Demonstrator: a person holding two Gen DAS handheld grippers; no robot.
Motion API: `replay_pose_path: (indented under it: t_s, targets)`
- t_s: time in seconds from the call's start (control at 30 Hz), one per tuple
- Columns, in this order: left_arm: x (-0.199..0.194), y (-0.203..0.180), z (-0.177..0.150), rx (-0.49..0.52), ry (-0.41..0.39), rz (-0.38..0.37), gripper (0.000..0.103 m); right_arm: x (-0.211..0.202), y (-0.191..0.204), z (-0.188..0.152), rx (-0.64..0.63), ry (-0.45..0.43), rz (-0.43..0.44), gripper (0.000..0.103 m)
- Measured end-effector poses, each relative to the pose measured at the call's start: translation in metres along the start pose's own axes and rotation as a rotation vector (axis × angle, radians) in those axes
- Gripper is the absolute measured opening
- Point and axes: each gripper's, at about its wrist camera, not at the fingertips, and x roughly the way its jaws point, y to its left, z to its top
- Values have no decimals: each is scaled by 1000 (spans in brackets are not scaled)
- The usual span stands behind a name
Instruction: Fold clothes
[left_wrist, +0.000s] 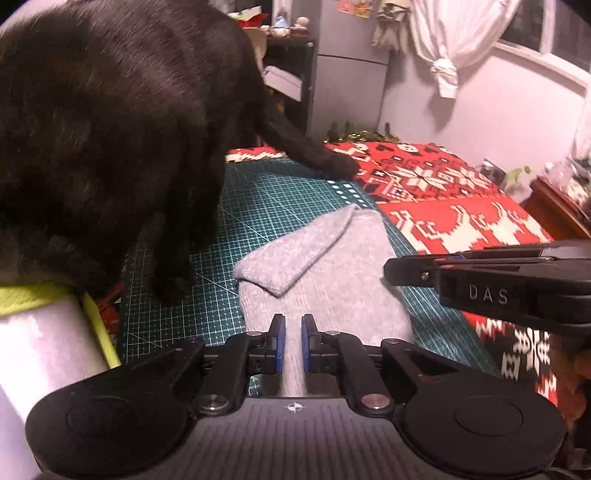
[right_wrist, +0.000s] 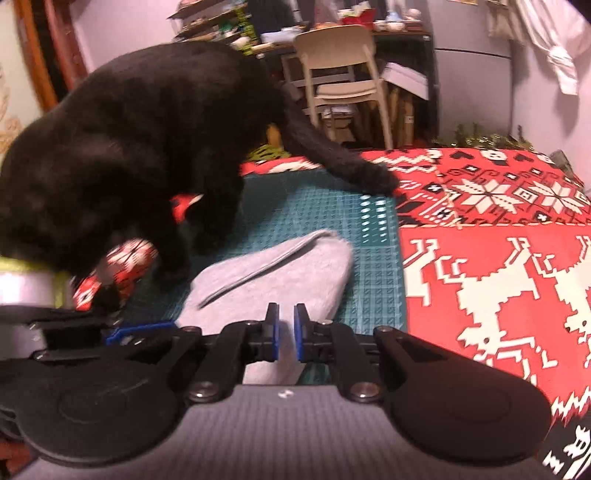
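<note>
A grey knitted garment (left_wrist: 325, 280) lies on a green cutting mat (left_wrist: 258, 206) with one part folded over its top. My left gripper (left_wrist: 293, 332) has its blue pads close together, and the near edge of the grey cloth runs between them. In the right wrist view, the same grey garment (right_wrist: 280, 273) passes between the narrow pads of my right gripper (right_wrist: 285, 325). The right gripper (left_wrist: 395, 271) also shows side-on at the garment's right edge. The left gripper (right_wrist: 118, 332) sits low at the left.
A black cat (left_wrist: 110, 129) stands on the mat's left part, right beside the garment, its tail on the red patterned tablecloth (left_wrist: 443, 192). A white cylinder with a yellow rim (left_wrist: 37, 339) is at the near left. A chair (right_wrist: 343, 74) and shelves stand behind.
</note>
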Motion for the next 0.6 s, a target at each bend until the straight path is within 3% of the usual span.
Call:
replay_pose_path:
  t_s: [0.2,0.33,0.6]
  targets:
    - [-3,-7,-10,64,-4,23,9,11,1,-20,5,69,5,9]
    - [-5,-8,-11,84,-13,40,9,3,2,-22,8,55,-6,11]
    - [-19,-7,-13,51,-16,-35,9,-11,22,-22,-25,46,51,11]
